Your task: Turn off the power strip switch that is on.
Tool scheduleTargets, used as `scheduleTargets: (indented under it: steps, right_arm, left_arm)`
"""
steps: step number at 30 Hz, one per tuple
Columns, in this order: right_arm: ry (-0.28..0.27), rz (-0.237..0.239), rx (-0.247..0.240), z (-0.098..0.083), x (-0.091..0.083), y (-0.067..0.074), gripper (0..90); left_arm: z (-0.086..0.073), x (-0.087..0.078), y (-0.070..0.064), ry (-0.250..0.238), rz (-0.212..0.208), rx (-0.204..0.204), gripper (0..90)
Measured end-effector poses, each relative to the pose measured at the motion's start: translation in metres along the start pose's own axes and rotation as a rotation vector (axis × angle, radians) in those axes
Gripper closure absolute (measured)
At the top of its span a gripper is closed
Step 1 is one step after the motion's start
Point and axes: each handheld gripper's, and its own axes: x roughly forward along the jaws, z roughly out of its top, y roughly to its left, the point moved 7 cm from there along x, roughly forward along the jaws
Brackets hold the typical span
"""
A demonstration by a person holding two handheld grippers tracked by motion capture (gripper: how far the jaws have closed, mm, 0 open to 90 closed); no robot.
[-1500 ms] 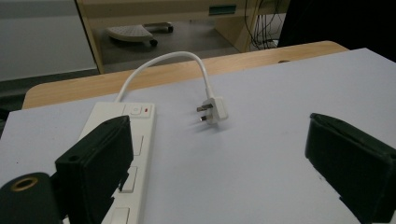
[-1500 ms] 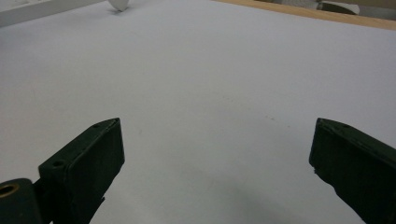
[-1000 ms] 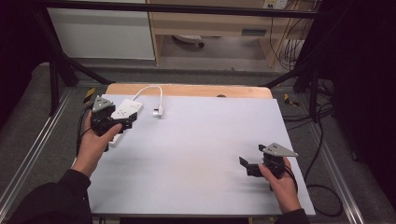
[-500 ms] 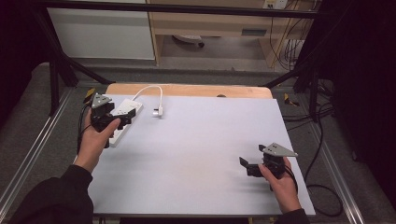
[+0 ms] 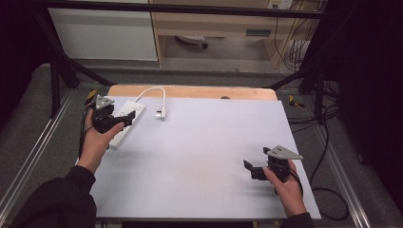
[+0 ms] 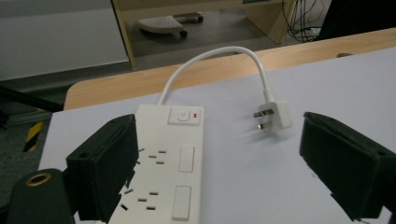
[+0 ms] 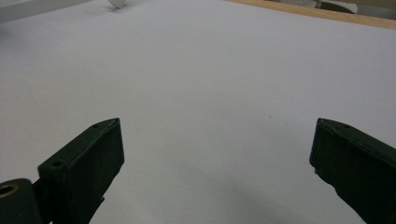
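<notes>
- Step in hand, judged: approach to the white plastic multi-socket power strip at the table's far-left area.
- Left gripper: jaws spread wide, over the strip, nothing pinched.
- Right gripper: jaws spread, empty, well apart at near right.
- Next move likely calls for straddling the strip or its white plug, then closing.
- Strip: flat, rocker switches, short looped white cable.

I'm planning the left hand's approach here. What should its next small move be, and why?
Probably ease the left gripper toward the plug. Its jaws stand wide open over the power strip, gripping nothing, and the plug lies loose on the table just ahead, pins showing. The right gripper rests far off, open.
</notes>
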Motion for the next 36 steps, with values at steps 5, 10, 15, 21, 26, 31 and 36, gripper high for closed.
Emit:
scheduleTargets:
  steps: [5,10,15,21,26,31,36]
  right_arm:
    - [0.0,0.0,-0.005,0.0,0.0,0.0,3.5]
    - [0.004,0.001,0.002,0.0,0.0,0.0,3.5]
    - [0.004,0.002,0.002,-0.001,0.0,0.0,3.6]
    - [0.005,0.003,0.004,-0.001,0.0,0.0,3.6]
    - [0.004,0.002,0.002,0.0,0.0,0.0,3.6]
    - [0.004,0.003,0.004,-0.001,0.0,0.0,3.6]
    - [0.006,0.003,0.002,-0.001,0.0,0.0,3.6]
  left_arm:
    - [-0.005,0.005,0.003,0.022,0.001,0.007,12.5]
    - [-0.012,0.009,0.008,0.057,0.003,-0.023,12.0]
    - [-0.018,0.012,0.013,0.08,0.006,-0.051,14.0]
    - [-0.022,0.014,0.015,0.101,0.006,-0.068,19.7]
    - [-0.023,0.015,0.015,0.112,0.013,-0.065,25.2]
    - [-0.025,0.017,0.014,0.123,0.012,-0.056,32.9]
    - [-0.028,0.018,0.013,0.149,0.012,-0.041,40.9]
